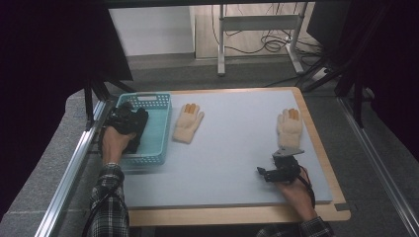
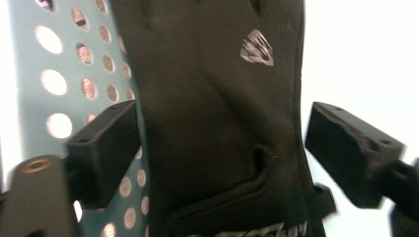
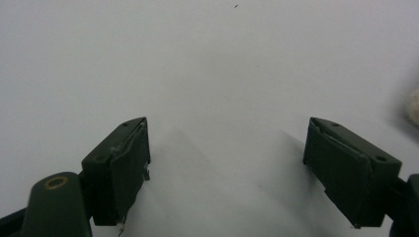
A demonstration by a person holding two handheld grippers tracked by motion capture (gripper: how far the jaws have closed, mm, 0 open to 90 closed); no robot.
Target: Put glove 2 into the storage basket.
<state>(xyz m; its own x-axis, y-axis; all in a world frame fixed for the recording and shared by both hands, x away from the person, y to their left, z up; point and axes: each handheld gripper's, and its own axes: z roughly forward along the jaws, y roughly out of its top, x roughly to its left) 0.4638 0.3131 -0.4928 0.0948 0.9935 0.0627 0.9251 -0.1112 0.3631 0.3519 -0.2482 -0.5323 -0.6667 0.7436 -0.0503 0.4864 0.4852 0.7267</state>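
A black glove (image 1: 139,129) lies in the teal perforated basket (image 1: 157,144) at the table's left. My left gripper (image 1: 127,118) is down in the basket over it. In the left gripper view the glove (image 2: 217,123) runs up between the wide-apart jaws of the gripper (image 2: 222,126); the right jaw stands clear of the fabric, so the gripper is open. Two cream gloves with orange fingertips lie flat on the table, one (image 1: 188,123) beside the basket, one (image 1: 289,127) at the right. My right gripper (image 1: 268,172) sits just in front of that right glove, open (image 3: 227,148) with only table between its jaws.
The grey table top (image 1: 232,148) has a wooden border. A metal rail (image 1: 74,168) runs along its left side. A blurred pale glove edge (image 3: 412,111) shows at the right of the right gripper view. Desk legs and cables stand on the floor behind.
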